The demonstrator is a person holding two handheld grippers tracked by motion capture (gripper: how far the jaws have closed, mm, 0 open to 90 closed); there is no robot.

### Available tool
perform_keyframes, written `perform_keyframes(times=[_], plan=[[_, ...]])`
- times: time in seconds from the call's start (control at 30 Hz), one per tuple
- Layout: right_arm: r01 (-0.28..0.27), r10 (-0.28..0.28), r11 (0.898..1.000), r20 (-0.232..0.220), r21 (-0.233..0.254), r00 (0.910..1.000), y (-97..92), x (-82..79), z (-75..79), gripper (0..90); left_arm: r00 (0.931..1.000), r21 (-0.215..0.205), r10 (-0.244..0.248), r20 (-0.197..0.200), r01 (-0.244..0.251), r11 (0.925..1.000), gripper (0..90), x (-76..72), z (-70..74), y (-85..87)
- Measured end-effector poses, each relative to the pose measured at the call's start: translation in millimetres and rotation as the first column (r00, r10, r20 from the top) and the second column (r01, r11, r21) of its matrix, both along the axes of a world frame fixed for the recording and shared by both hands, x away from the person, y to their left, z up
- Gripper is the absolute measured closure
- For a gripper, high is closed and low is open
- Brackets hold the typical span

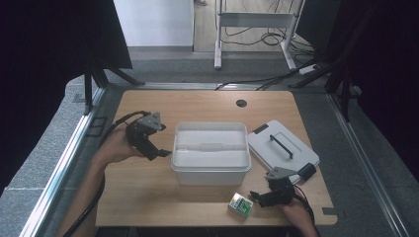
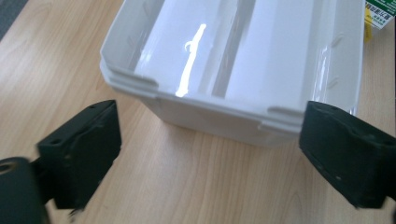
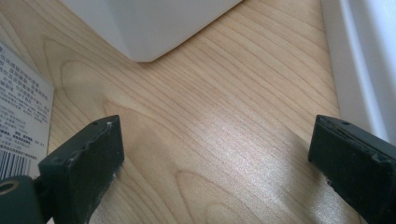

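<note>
So the right gripper (image 1: 258, 196) is sitting low at the near edge of the table (image 1: 148, 197), jaws spread wide with nothing but bare wood between them, and the small green-and-white carton (image 1: 240, 204) is just beside it on its left, not touched as far as I can tell. In the right gripper view you get the carton's printed side and barcode (image 3: 18, 126) poking in past the left jaw, so it's off to one side rather than lined up in the gap. The left gripper (image 1: 159, 153) hangs at the left end of the open white bin (image 1: 211, 170), also spread and holding nothing; its own view looks down over the bin's rim (image 2: 205, 109), and the inside looks empty. The bin's lid (image 1: 282, 148) with the dark handle lies flat on the table to the right, touching or nearly touching the bin. My read: this is the reach-for-the-carton step, the carton presumably going into the bin. Next move needs the right gripper to swing left so the carton sits between the jaws, then squeeze gently, since it's thin cardboard and could skid toward the table edge.
</note>
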State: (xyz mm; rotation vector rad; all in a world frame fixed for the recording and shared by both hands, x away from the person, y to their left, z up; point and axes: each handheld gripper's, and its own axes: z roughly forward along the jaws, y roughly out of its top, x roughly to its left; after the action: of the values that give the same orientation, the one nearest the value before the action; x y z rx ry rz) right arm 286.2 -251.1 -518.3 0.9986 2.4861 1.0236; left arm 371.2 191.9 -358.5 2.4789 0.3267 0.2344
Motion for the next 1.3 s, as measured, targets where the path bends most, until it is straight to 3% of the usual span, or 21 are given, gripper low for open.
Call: perform_keyframes(times=[0.4,0.63,0.73,0.87,1.0,1.2,1.3], plan=[[0.002,-0.002,1.000,0.000,0.001,1.0000,0.0,-0.2,0.0,3.2,0.9953,0.010,-0.097,0.005,0.097,0.9952,26.8,13.4,12.0,-46.0],[0.009,-0.009,1.000,0.007,0.005,0.9999,-0.1,-0.4,-0.2,4.6,0.9910,0.008,-0.128,-0.039,0.128,0.9917,37.1,23.0,11.0,-72.0],[0.013,-0.013,1.000,0.005,0.007,0.9999,-0.3,-0.7,0.0,5.3,0.9901,-0.005,-0.119,-0.075,0.119,0.9929,45.8,28.2,9.9,-84.2],[0.012,-0.012,1.000,0.005,0.006,0.9999,-0.4,-0.7,0.1,5.6,0.9873,0.000,-0.127,-0.095,0.128,0.9918,50.9,34.3,8.0,-101.2],[0.017,-0.017,1.000,0.007,0.007,0.9998,-0.6,-0.8,0.2,6.1,0.9821,0.038,-0.164,-0.092,0.168,0.9850,55.8,36.4,2.7,-119.3],[0.018,-0.018,1.000,0.008,0.007,0.9998,-0.7,-0.9,0.2,6.5,0.9773,0.080,-0.196,-0.081,0.202,0.9761,70.5,38.8,-6.8,-134.0],[0.017,-0.017,1.000,0.010,0.006,0.9998,-0.8,-0.8,0.1,6.7,0.9694,0.103,-0.227,-0.094,0.236,0.9663,75.5,39.9,-13.8,-140.0]])
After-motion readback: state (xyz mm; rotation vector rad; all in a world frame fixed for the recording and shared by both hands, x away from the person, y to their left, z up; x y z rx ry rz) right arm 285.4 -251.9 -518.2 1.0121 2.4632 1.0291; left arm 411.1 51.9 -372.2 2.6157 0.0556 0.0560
